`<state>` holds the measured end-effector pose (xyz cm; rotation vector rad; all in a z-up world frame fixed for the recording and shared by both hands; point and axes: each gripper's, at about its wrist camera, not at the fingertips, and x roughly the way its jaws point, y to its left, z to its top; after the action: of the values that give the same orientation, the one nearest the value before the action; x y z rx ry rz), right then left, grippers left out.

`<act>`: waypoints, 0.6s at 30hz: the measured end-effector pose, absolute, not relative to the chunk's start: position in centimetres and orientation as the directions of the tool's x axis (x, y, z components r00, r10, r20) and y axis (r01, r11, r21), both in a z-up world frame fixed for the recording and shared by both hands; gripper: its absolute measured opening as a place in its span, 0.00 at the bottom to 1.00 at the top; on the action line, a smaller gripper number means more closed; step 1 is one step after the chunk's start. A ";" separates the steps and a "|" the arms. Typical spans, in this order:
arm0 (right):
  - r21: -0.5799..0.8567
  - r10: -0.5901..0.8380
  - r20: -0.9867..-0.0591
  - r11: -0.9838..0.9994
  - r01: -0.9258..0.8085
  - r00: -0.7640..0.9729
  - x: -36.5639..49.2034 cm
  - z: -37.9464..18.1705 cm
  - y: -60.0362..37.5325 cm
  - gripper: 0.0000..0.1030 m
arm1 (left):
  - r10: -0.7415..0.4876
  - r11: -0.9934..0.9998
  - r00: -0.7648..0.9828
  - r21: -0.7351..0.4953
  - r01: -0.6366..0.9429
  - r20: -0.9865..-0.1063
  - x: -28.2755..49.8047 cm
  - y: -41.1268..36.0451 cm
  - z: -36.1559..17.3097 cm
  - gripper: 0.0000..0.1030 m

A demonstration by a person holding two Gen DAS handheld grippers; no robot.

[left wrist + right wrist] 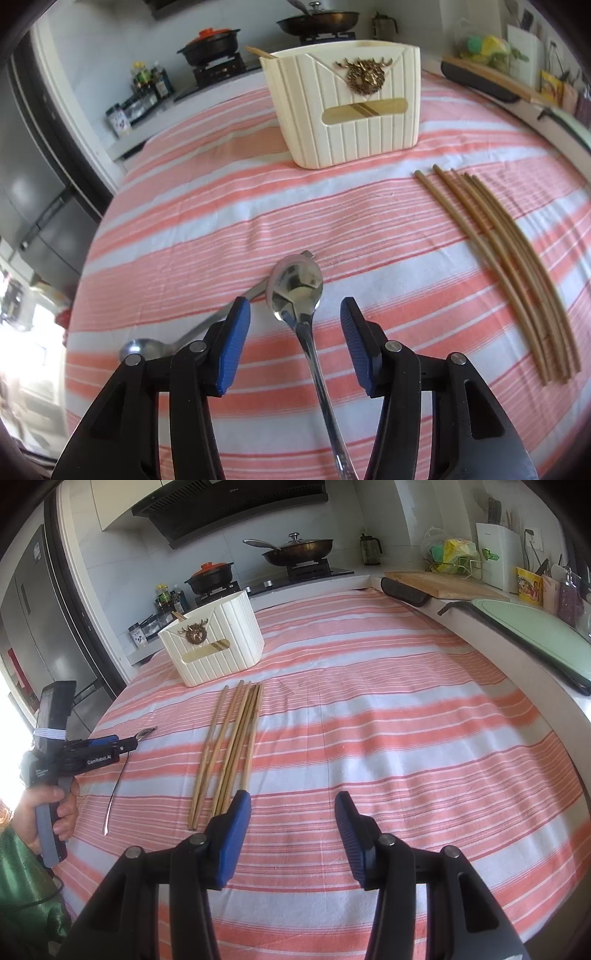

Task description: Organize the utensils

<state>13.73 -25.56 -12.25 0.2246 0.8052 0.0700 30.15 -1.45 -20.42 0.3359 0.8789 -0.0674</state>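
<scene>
Spoons (295, 291): two; chopsticks (229, 749): about six; holder (347, 103): one.

**Hidden and cut off**

Near the holder (347, 107), the spoon's (297, 288) handle runs off the bottom edge. A second spoon (147, 347) lies partly behind the left gripper (295, 317). The holder's contents stay mostly hidden.

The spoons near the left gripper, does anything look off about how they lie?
Yes. One spoon lies with its bowl resting across the handle of a second spoon, so the two cross instead of lying side by side. The left gripper is open around the top spoon, its pads clear of it.
</scene>
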 end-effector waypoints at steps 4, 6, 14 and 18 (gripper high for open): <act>0.228 0.153 -0.696 0.973 0.014 0.701 13.5 -11.9 -25.4 0.47 | 0.114 0.939 0.603 0.283 0.194 -0.790 31.1 -0.8 -21.6 0.31; 0.229 0.148 -0.691 0.973 0.020 0.708 13.3 -11.7 -25.5 0.47 | 0.044 0.971 0.574 0.171 0.168 -0.818 31.1 1.2 -21.1 0.31; 0.237 0.146 -0.700 0.971 0.035 0.699 13.6 -12.1 -26.2 0.47 | 0.000 0.996 0.565 0.052 0.076 -0.825 30.4 6.3 -20.1 0.31; 0.237 0.147 -0.700 0.971 0.034 0.699 13.6 -12.2 -26.2 0.47 | -0.015 0.998 0.567 0.019 0.054 -0.824 30.0 7.6 -19.9 0.31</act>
<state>13.62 -26.20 -12.16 0.2402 0.7959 0.0637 30.05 7.62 -19.88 0.0437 0.9674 -0.0401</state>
